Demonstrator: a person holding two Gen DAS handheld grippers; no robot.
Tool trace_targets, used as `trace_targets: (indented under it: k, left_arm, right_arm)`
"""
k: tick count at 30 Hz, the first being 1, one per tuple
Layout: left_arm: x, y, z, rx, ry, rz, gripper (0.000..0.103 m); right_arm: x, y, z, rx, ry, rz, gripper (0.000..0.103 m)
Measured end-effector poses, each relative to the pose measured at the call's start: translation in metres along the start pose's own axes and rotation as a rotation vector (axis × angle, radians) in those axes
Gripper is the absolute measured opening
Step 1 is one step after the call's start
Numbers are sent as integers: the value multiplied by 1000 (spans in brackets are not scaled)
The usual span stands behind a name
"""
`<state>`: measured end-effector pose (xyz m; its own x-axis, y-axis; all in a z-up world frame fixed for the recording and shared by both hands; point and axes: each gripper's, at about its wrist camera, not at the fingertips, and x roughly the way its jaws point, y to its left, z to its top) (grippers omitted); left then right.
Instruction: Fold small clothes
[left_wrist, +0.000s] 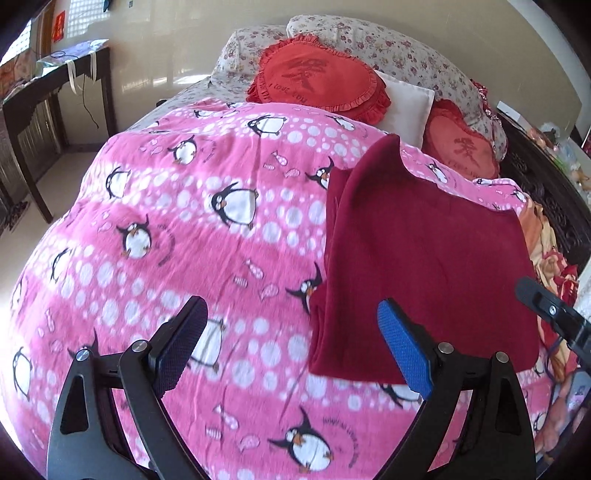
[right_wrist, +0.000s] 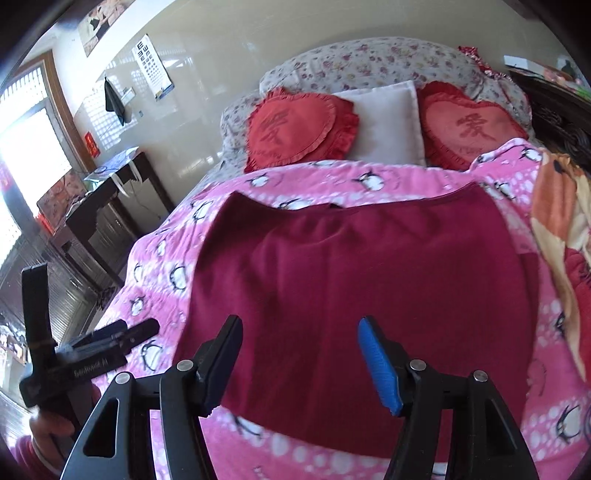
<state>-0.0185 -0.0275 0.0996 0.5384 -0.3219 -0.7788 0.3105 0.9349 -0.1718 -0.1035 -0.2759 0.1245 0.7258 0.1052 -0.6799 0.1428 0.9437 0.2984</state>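
Right gripper (right_wrist: 299, 363) — jaws spread, nothing between them — hangs directly over the near hem of the maroon garment (right_wrist: 362, 288), spread flat ahead on the pink blanket (right_wrist: 155, 266). Left gripper (left_wrist: 290, 347), also spread, stands off its left edge — the right is nearer.

Bed (right_wrist: 221, 192) under pink penguin quilt (left_wrist: 184, 258), with maroon garment (right_wrist: 351, 277), pillows (right_wrist: 369, 62) and heart cushions (right_wrist: 295, 125).

Folded garment on a bed
A dark red knit garment (right_wrist: 354, 295) lies on the pink penguin-print quilt (left_wrist: 184, 229), before two red heart-shaped cushions (right_wrist: 295, 129).
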Motion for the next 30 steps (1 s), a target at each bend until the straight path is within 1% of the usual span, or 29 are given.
trace_targets:
  k: [2, 5, 9, 12, 16, 21, 25, 28, 30]
  left_arm:
    - [1, 3, -7, -12, 13, -8, 93]
    - [7, 8, -13, -9, 31, -16, 93]
    - [20, 16, -14, -10, 38, -30, 93]
    - [31, 26, -12, -38, 44, -46, 93]
    - [49, 38, -9, -98, 65, -102, 93]
    - [66, 45, -9, -155, 85, -155, 93]
    - [70, 44, -6, -145, 66, -170, 93]
    - [72, 46, -4, -153, 66, -190, 93]
    - [73, 47, -4, -159, 62, -198, 93]
  right_arm:
    - [3, 12, -2, -5, 11, 5, 63]
    - [13, 30, -1, -33, 50, -1, 66]
    - [31, 49, 7, -65, 78, -19, 67]
    - [49, 57, 19, -37, 90, -27, 67]
    - [70, 67, 40, 7, 100, -38, 67]
    - [102, 83, 66, -7, 146, -95, 70]
    - [130, 95, 77, -65, 209, -154, 71]
    - [142, 102, 82, -92, 224, -193, 71]
    - [148, 103, 87, -97, 228, -198, 71]
